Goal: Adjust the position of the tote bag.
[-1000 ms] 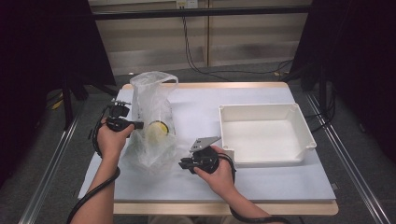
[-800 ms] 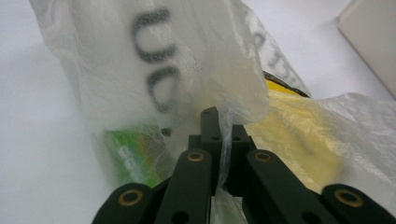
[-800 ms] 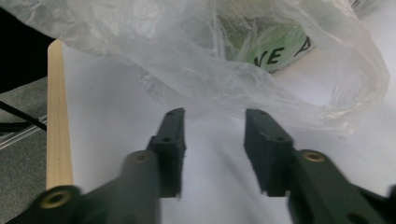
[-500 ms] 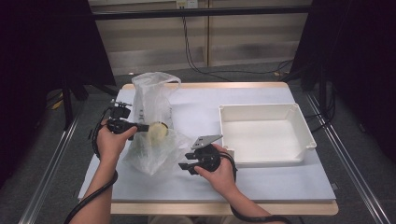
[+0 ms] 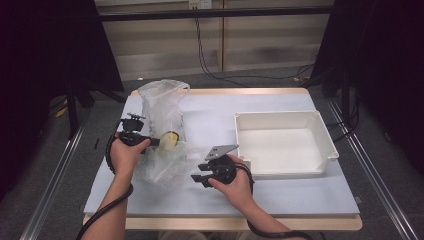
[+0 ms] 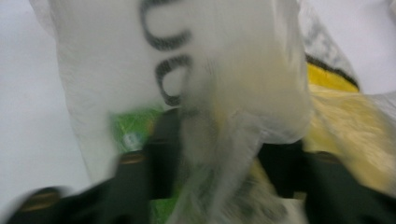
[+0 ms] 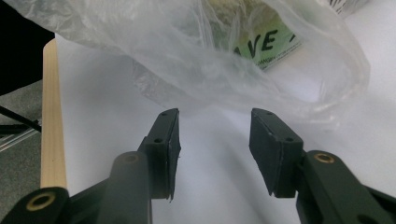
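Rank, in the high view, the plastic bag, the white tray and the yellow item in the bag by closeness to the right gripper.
From the right gripper:
1. plastic bag, just to its left.
2. yellow item, inside the bag, farther left.
3. white tray, on its right; nearly level with the yellow item.

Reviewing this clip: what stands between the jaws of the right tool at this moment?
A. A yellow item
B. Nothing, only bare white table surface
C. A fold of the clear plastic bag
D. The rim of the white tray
B: in the right gripper view the right tool has its jaws apart over the bare white table surface, with the clear plastic bag lying just beyond their tips.
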### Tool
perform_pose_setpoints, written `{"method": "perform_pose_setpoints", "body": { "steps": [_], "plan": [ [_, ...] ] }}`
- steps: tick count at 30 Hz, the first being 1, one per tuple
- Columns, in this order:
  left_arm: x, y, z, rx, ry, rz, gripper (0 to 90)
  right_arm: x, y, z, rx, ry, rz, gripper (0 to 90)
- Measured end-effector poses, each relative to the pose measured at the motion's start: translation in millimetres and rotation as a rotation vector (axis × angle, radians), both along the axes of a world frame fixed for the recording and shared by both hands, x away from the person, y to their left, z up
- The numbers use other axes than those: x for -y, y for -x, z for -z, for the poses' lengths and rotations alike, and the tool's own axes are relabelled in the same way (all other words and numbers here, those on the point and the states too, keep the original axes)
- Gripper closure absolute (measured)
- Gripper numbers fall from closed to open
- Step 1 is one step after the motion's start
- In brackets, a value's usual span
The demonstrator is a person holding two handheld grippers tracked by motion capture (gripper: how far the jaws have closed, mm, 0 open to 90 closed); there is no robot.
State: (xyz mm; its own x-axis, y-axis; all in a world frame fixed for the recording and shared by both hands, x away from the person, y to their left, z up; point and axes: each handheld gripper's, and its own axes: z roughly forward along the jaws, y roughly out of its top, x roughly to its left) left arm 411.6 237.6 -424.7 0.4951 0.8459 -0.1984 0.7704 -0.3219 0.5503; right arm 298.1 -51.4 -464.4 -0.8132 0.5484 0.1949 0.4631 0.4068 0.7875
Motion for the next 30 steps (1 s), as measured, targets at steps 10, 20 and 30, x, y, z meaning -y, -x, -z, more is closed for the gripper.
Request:
{"method": "perform_pose_setpoints", "body": {
  "steps": [10, 20, 30],
  "plan": [
    [15.0, 6.3, -8.4, -0.028, 0.079, 0.143, 90.0, -1.2, -3.4, 5.8, -0.009, -0.002, 0.013, 47.0],
    [28.5, 16.1, -30.4, 0.007, 0.122, 0.205, 90.0, -11.5, -5.8, 7.8, -0.012, -0.016, 0.006, 50.8],
    [35.0, 26.6, -66.0, 0.061, 0.149, 0.278, 90.0, -8.1, -3.7, 8.2, -0.024, -0.021, 0.018, 48.2]
  ]
}}
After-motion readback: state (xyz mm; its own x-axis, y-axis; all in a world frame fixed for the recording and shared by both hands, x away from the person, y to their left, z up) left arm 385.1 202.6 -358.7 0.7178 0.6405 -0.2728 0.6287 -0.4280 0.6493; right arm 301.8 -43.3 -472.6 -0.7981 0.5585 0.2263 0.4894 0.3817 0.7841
